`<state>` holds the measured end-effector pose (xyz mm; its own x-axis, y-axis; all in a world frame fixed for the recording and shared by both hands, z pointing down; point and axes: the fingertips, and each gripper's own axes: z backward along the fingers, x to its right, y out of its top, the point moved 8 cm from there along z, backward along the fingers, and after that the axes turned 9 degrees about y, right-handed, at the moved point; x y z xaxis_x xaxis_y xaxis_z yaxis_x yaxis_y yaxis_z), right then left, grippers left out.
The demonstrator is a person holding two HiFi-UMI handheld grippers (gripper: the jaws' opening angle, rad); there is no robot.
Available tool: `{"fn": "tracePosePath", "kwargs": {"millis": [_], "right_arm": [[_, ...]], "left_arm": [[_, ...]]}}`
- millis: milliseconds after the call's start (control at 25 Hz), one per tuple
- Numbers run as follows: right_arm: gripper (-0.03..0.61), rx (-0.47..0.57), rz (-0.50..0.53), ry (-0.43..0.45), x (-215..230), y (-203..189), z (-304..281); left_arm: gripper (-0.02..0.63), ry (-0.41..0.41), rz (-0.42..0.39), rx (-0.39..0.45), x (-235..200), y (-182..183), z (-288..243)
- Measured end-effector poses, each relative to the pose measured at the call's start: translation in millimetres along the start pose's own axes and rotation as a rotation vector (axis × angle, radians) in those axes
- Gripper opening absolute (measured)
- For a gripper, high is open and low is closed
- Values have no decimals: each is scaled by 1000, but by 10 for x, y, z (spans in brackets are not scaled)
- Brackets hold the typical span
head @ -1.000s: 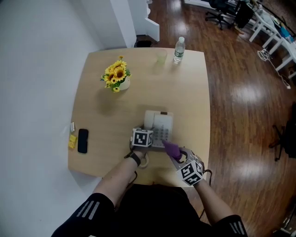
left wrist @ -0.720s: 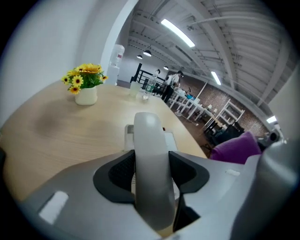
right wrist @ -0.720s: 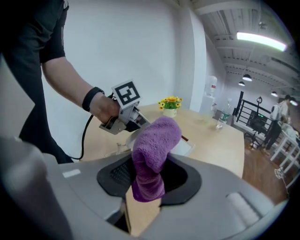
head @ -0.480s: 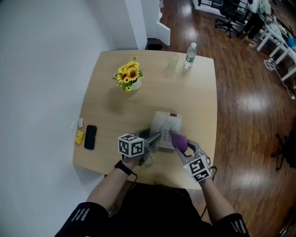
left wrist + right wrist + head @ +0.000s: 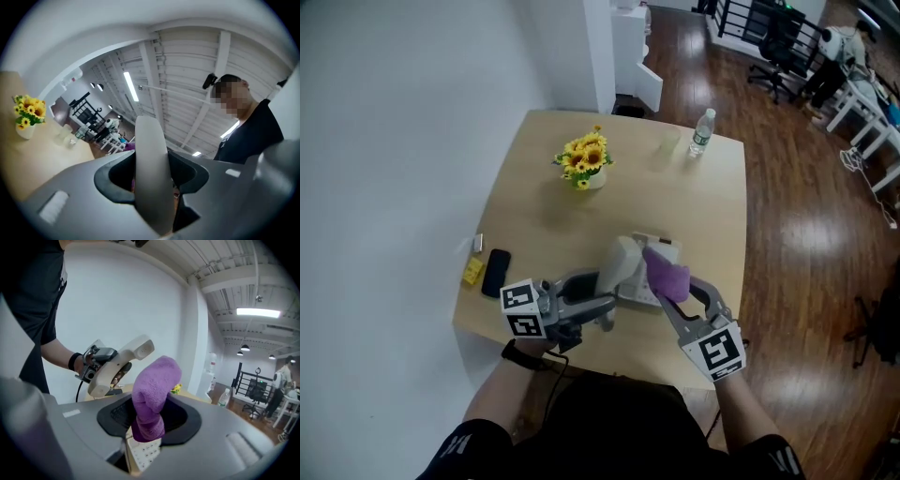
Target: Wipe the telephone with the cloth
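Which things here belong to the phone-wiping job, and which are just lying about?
In use: handset, in left gripper; purple cloth, in right gripper; telephone base.
Lying about: sunflowers, water bottle, cup, black mobile, yellow item.

A cream plastic telephone base (image 5: 661, 249) is set flat near the wooden table's (image 5: 544, 225) front edge; its cream curved handset (image 5: 619, 265) is held lifted and tilted beside it; a bunched purple terry cloth (image 5: 667, 277) is held over the base.
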<state>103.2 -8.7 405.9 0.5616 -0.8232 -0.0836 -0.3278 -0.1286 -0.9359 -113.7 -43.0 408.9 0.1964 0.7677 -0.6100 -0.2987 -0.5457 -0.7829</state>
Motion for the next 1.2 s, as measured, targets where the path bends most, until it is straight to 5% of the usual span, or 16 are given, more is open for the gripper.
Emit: {"fn": "tracePosePath", "kwargs": {"millis": [160,440,720,1000,1200], "right_arm": [[143,87,75,18,-88,536,30],[143,161,195,57,-159,1336,-18],[141,60,413,134,-575,1568,-305],[138,-28,524,219,-965,1322,-298],[140,45,474,122,-817,1533,-150]], "left_arm": [[206,-135,11,92,272,168,150],[204,-307,187,305,389,263,442],[204,-340,192,306,487,246,512],[204,-347,190,322,496,258,617],[204,-383,188,317,564,269,619]]}}
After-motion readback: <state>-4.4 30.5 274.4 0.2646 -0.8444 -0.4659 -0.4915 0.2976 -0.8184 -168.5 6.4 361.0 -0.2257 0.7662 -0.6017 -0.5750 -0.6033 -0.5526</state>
